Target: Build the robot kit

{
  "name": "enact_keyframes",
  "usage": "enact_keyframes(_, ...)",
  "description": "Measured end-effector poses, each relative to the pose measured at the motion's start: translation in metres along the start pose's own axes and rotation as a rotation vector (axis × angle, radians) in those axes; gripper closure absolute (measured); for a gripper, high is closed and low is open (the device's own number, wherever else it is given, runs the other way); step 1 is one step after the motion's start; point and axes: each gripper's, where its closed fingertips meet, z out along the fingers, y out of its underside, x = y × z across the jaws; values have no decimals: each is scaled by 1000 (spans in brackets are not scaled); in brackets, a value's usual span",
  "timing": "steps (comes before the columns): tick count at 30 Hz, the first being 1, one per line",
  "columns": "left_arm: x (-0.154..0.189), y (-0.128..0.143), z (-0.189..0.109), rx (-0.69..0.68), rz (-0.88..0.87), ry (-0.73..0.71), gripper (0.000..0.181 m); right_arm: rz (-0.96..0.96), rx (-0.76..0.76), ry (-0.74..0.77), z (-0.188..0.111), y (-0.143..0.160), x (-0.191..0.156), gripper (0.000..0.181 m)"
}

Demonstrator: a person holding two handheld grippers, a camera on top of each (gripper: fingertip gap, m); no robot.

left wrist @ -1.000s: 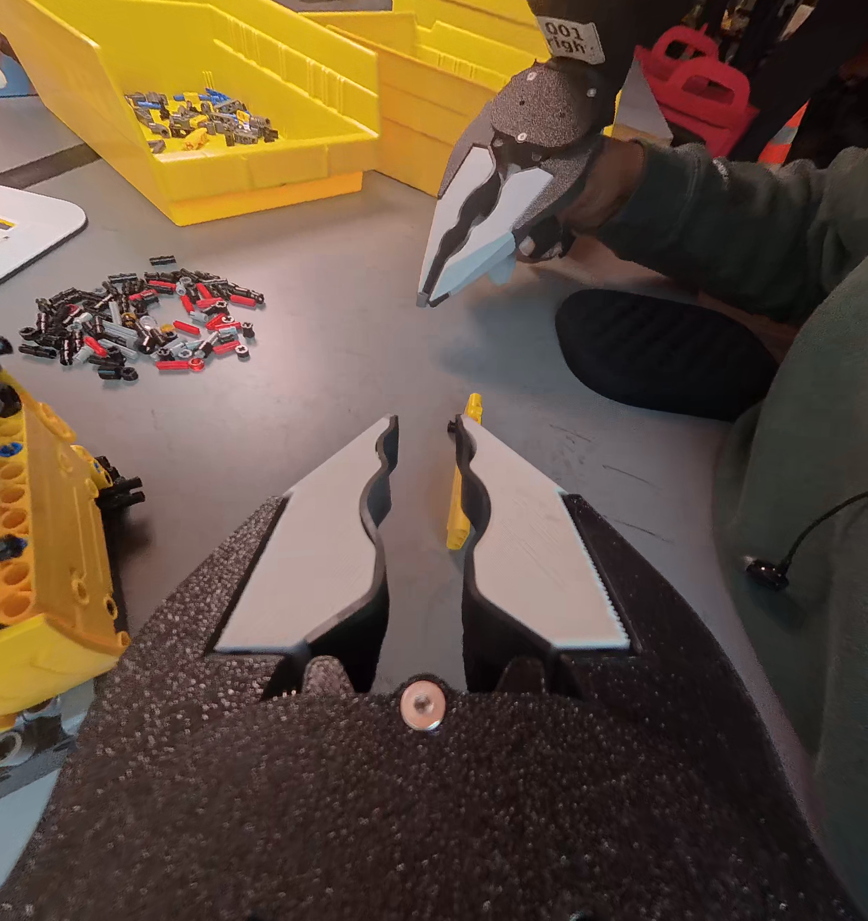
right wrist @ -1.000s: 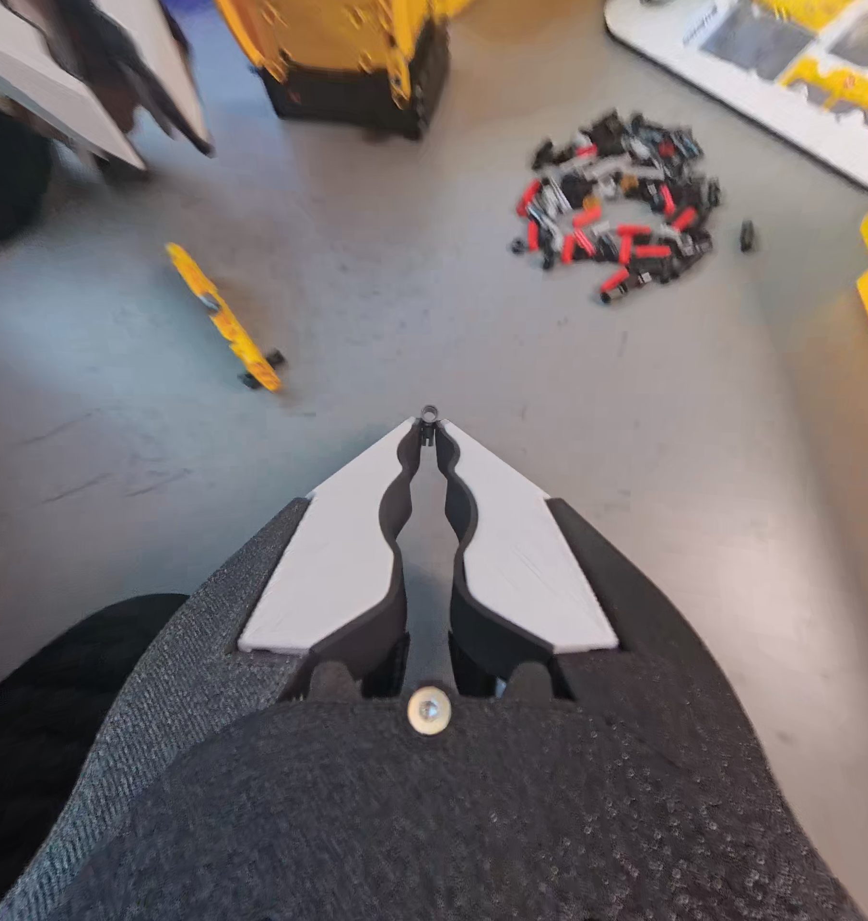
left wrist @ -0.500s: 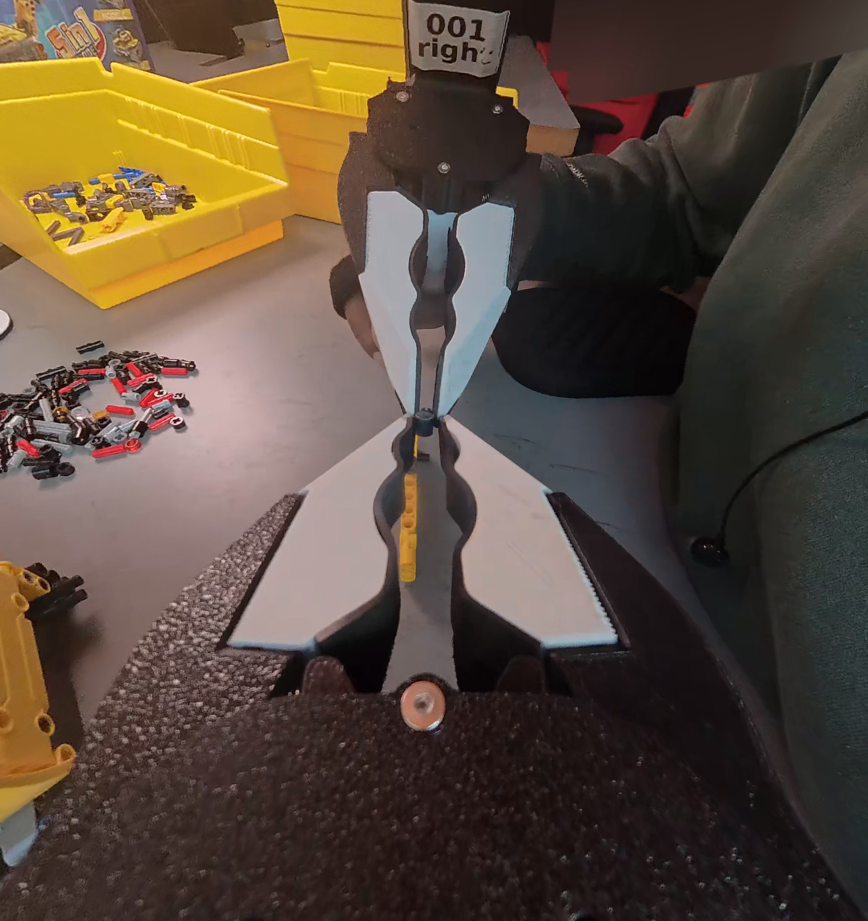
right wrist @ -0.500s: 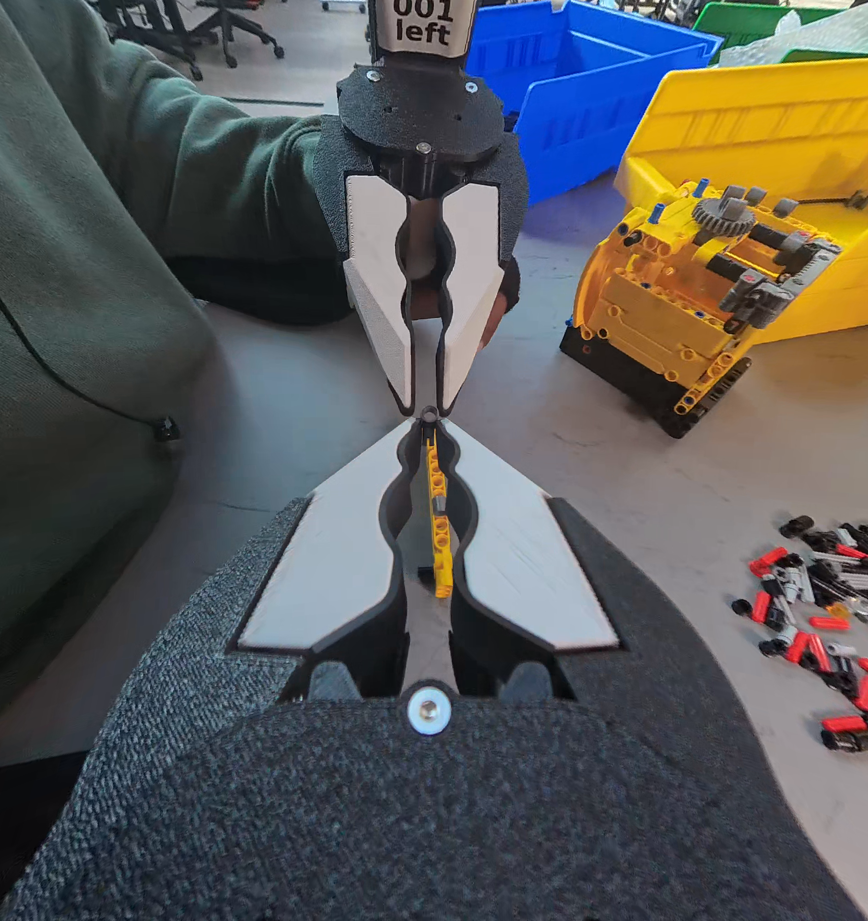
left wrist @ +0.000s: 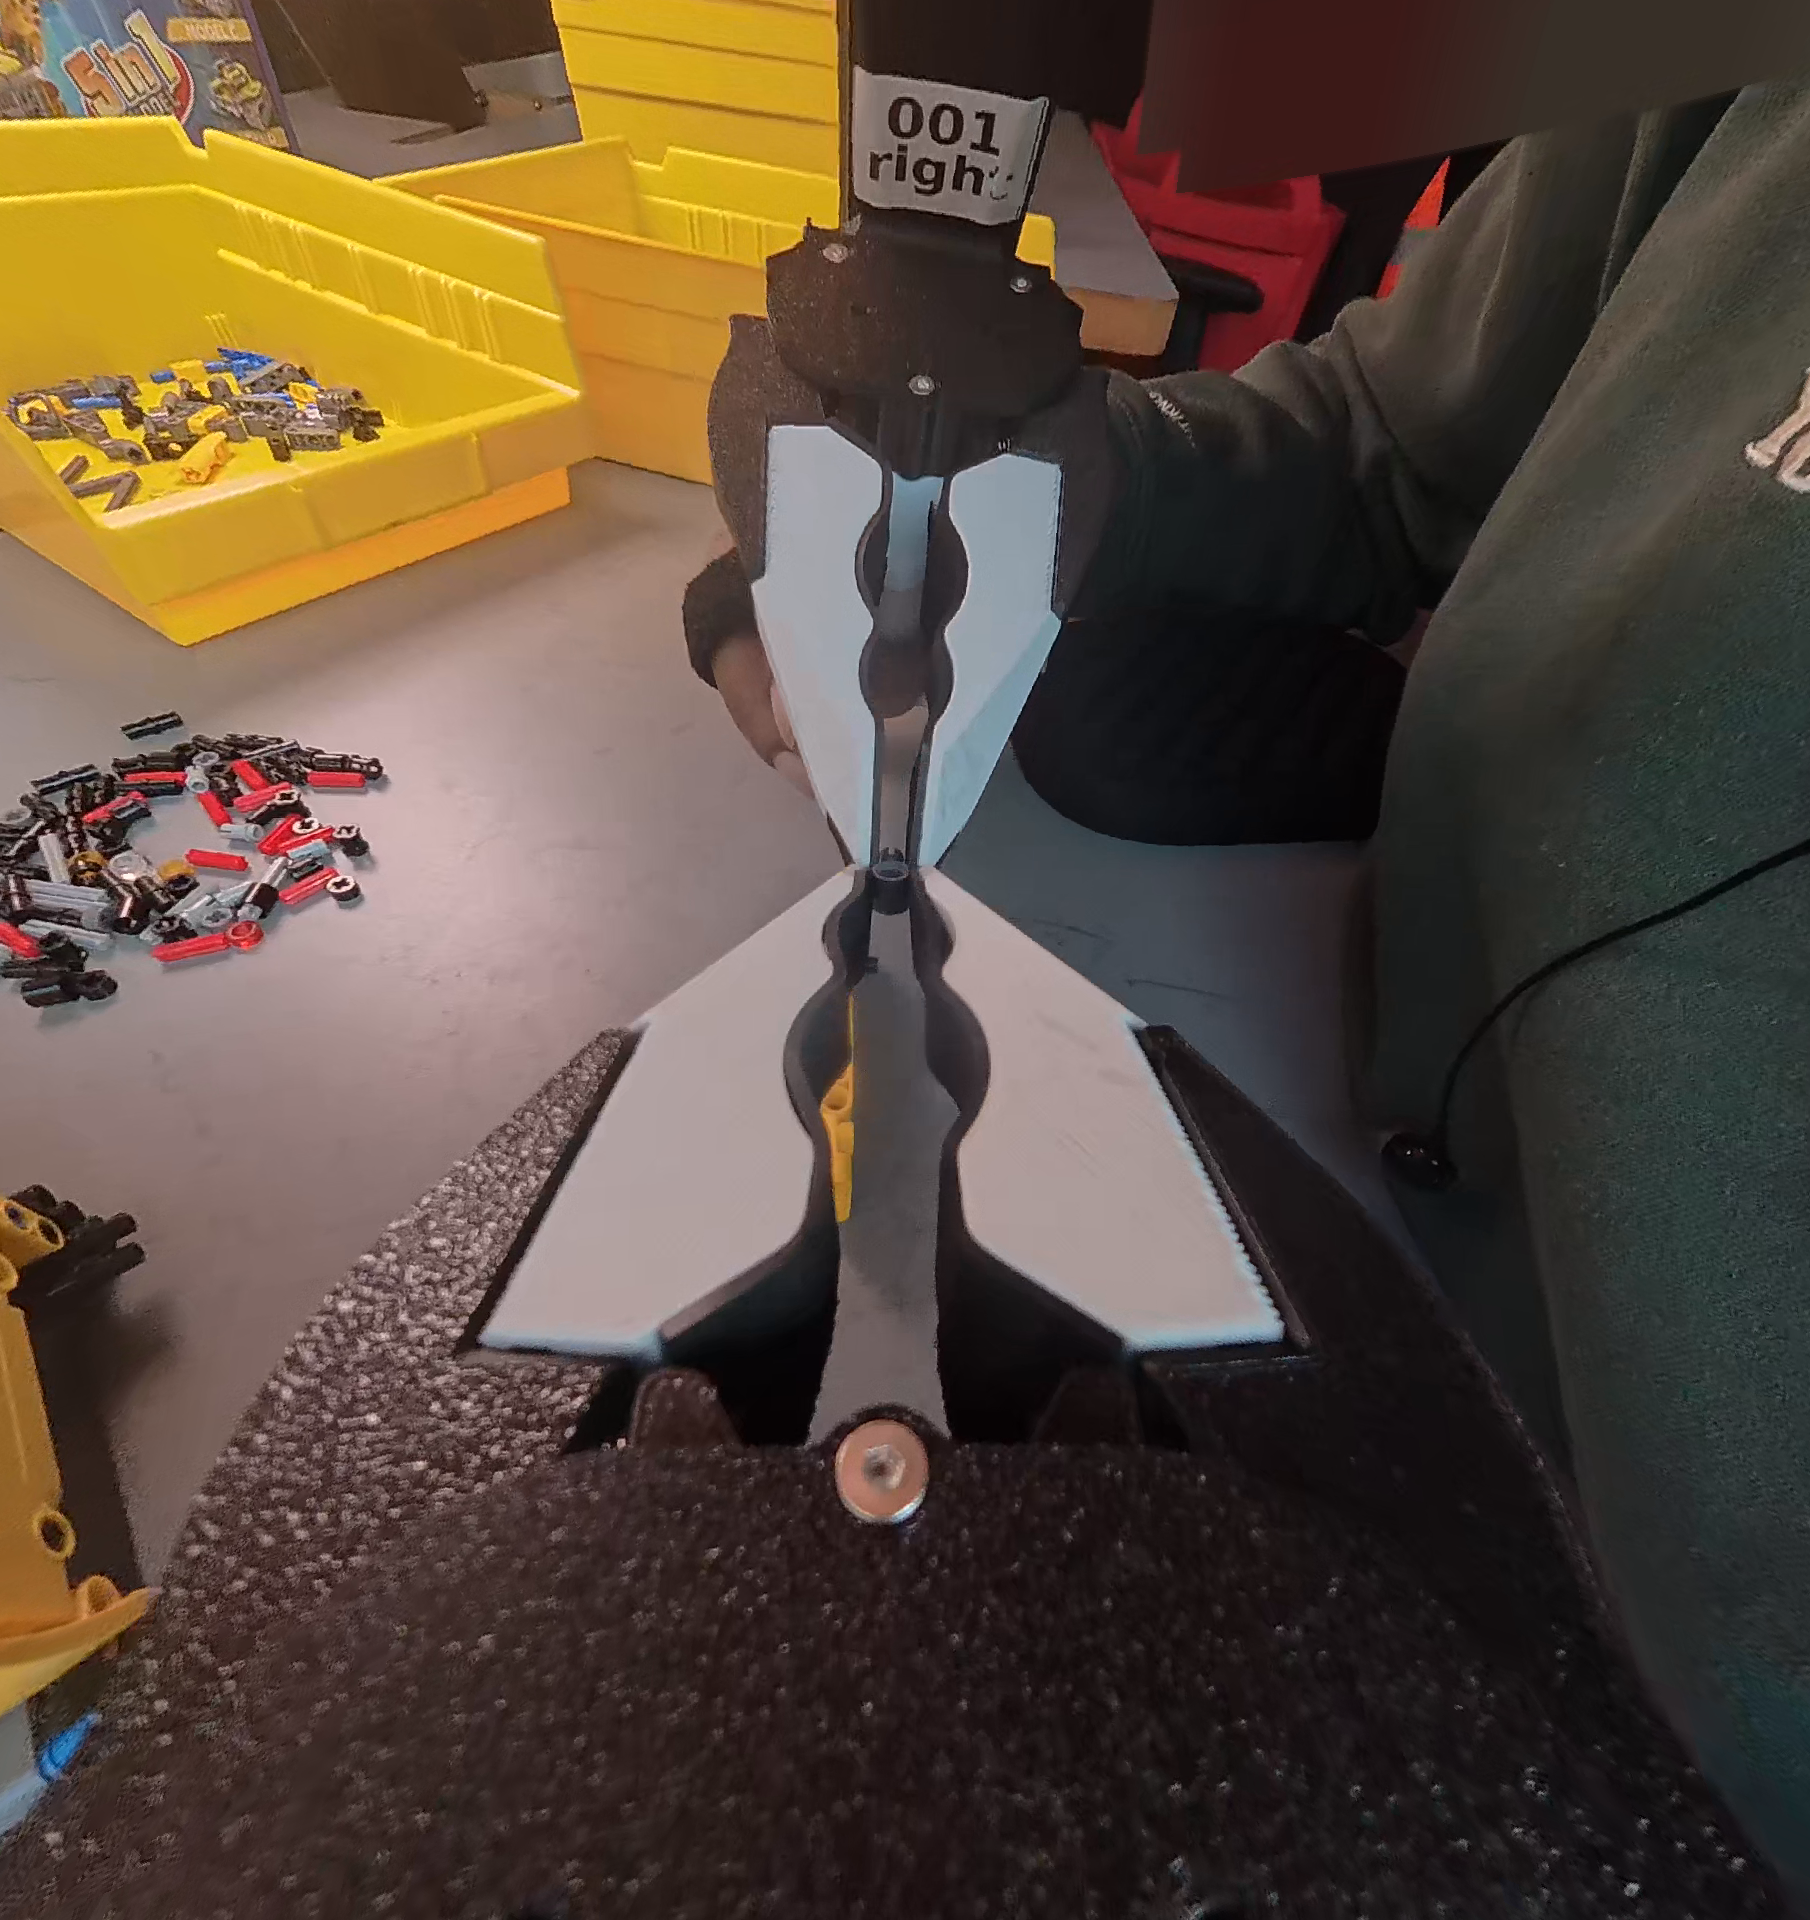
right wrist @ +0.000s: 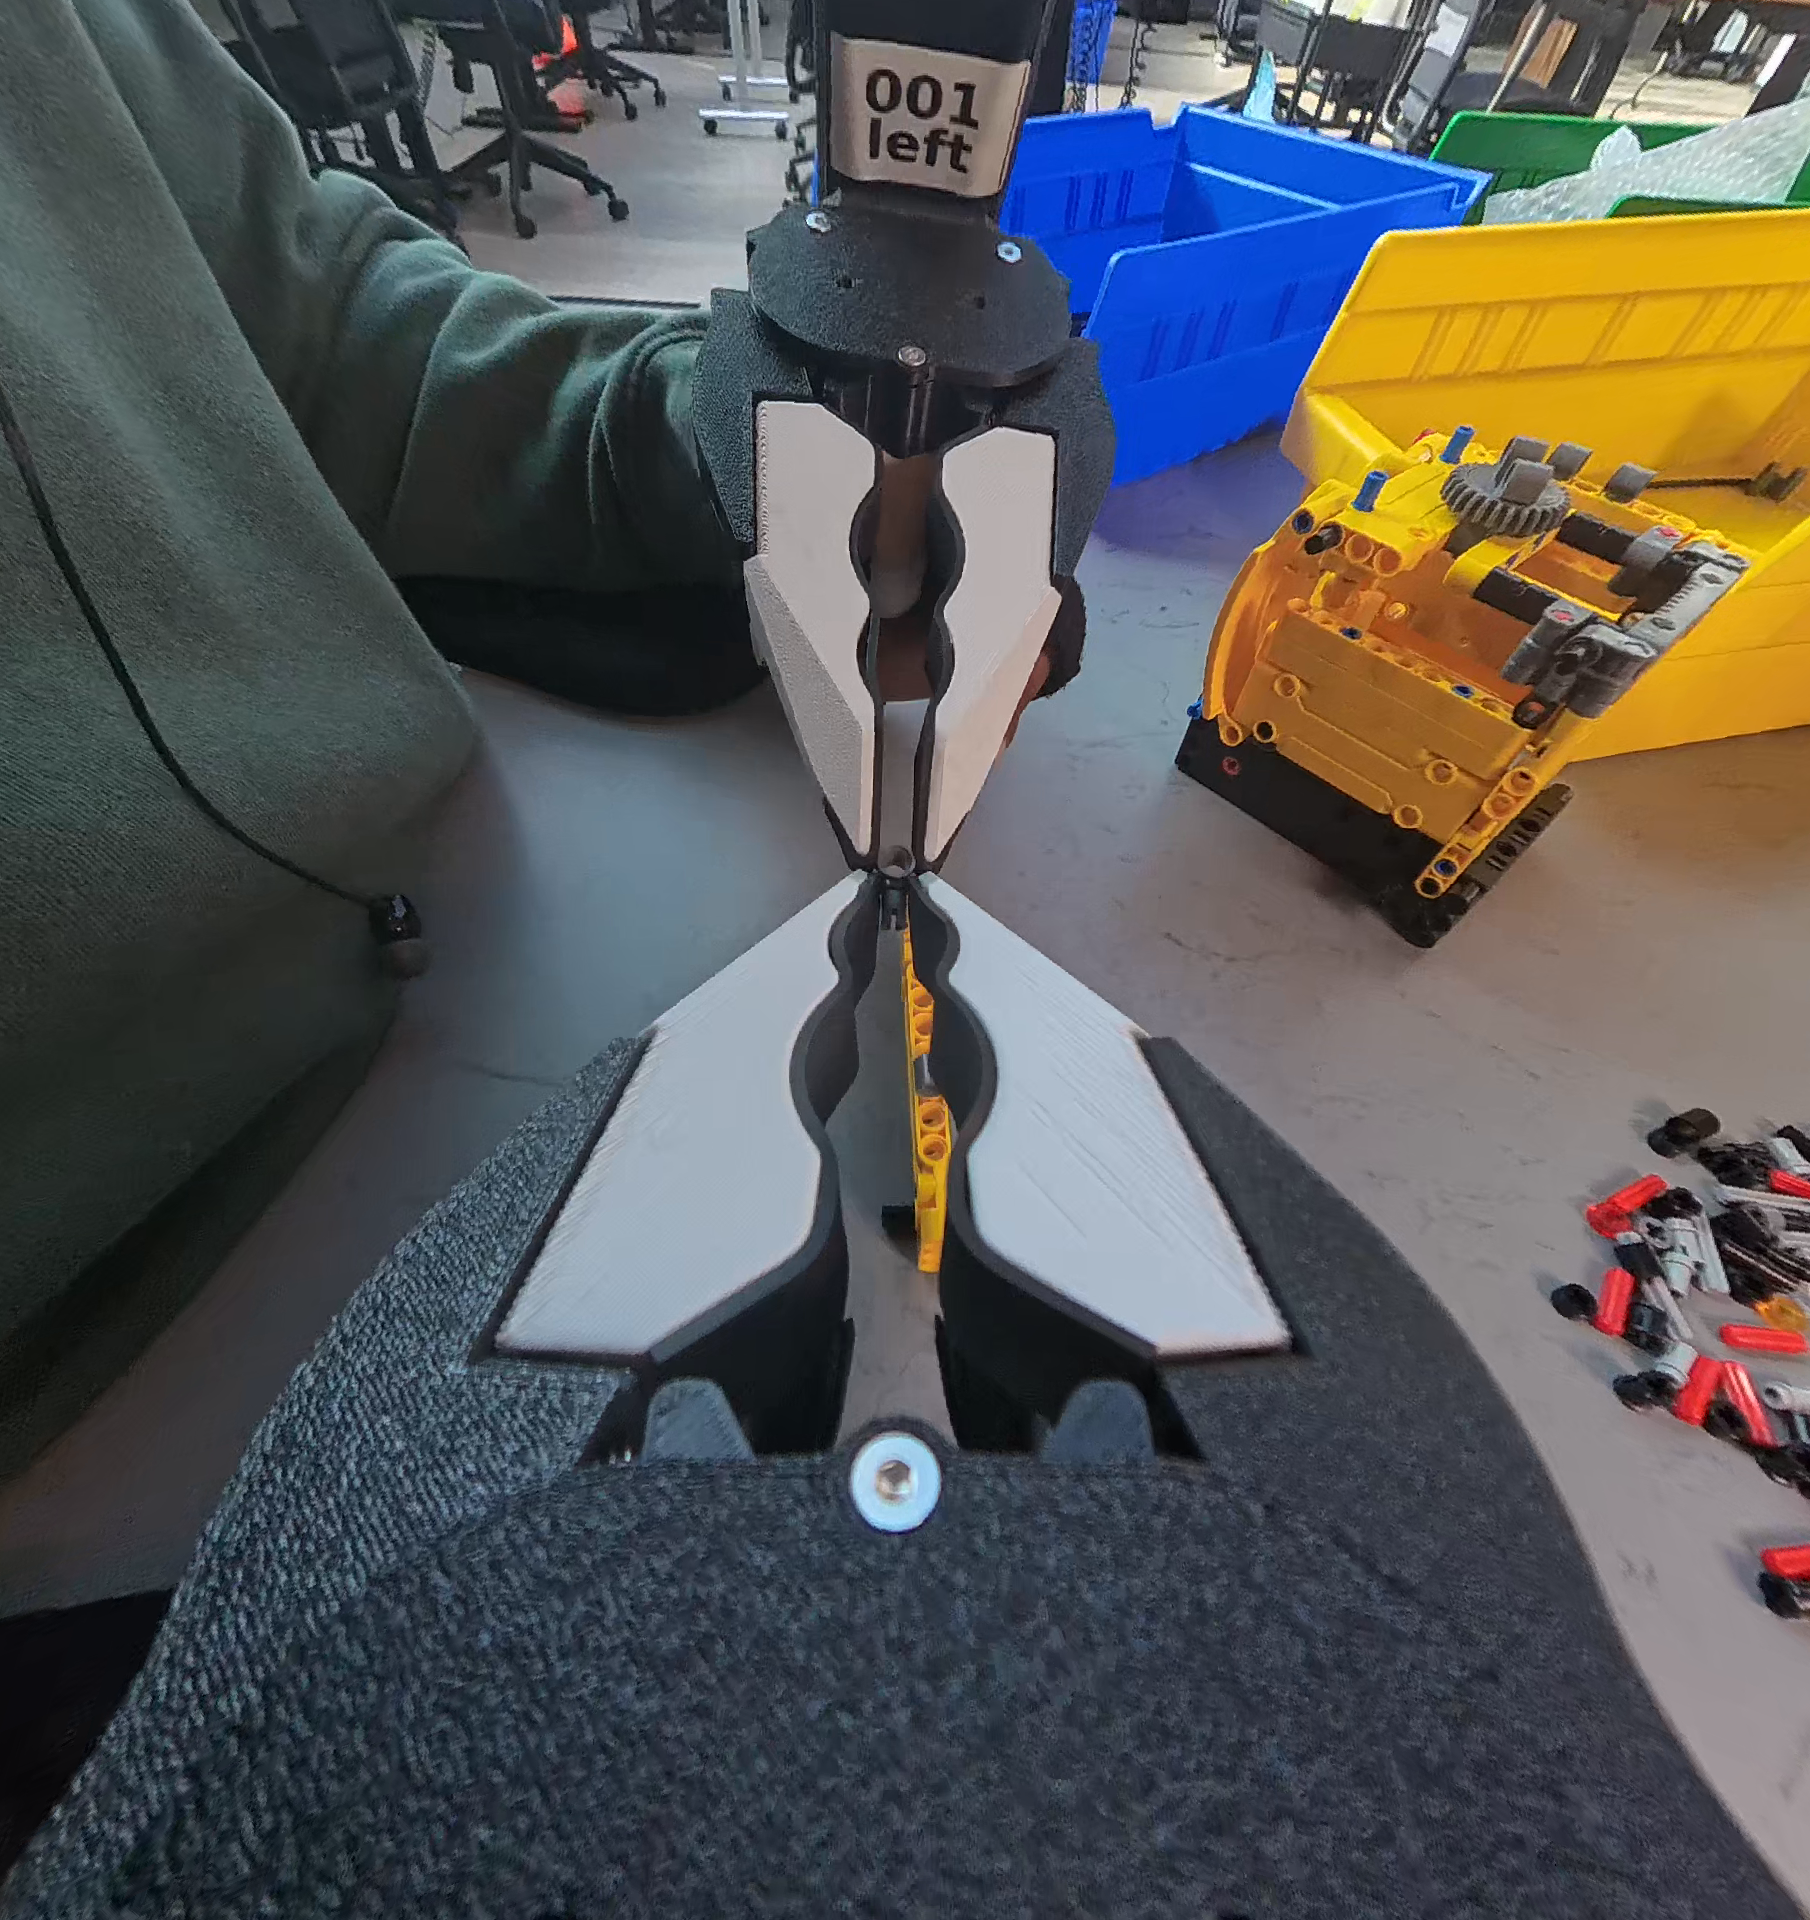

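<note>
Tip-to-tip now: left tool (left wrist: pixel 885 883) with yellow beam (right wrist: pixel 925 1101), right tool (right wrist: pixel 893 883) with black pin (left wrist: pixel 888 864).

Your right gripper (right wrist: pixel 893 883) pinches a small black plastic pin (right wrist: pixel 893 902), tip-to-tip w/ left gripper (right wrist: pixel 896 847), which grips long yellow holed plastic beam (right wrist: pixel 924 1132).

Grey table (right wrist: pixel 1244 1039) underfoot of everything, matte and lightly scuffed. Beyond it at 12 o'clock in the right wrist view, pale floor (right wrist: pixel 672 187) with black wheeled office chairs (right wrist: pixel 506 125) at 11 o'clock and dark desks (right wrist: pixel 1659 42) at 1 o'clock. Even indoor light, soft shadows, nothing of walls or windows clear enough to tell
</note>
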Motion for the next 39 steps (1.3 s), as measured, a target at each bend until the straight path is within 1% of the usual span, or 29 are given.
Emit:
enact_keyframes(10, 3, -13, -4, 91, -65, 40, 174, -43, 95, 36, -5, -14, -2, 176)
enact_keyframes(19, 2, -15, -6, 92, -40, 26, 175, -27, 118, 55, -6, -17, 0, 176)
enact_keyframes(24, -3, -11, -5, 81, -31, -5, 175, 6, 109, 77, -4, -12, 5, 176)
enact_keyframes(32, -15, 2, 1, 24, -31, -70, 175, 46, 41, 111, -1, 5, 17, 172)
enact_keyframes(36, -21, 6, 2, -6, -32, -100, 175, 53, -8, 114, -2, 14, 21, 165)
enact_keyframes(39, -26, 10, -1, -36, -54, -116, 175, 87, -69, 48, -9, 24, 18, 144)
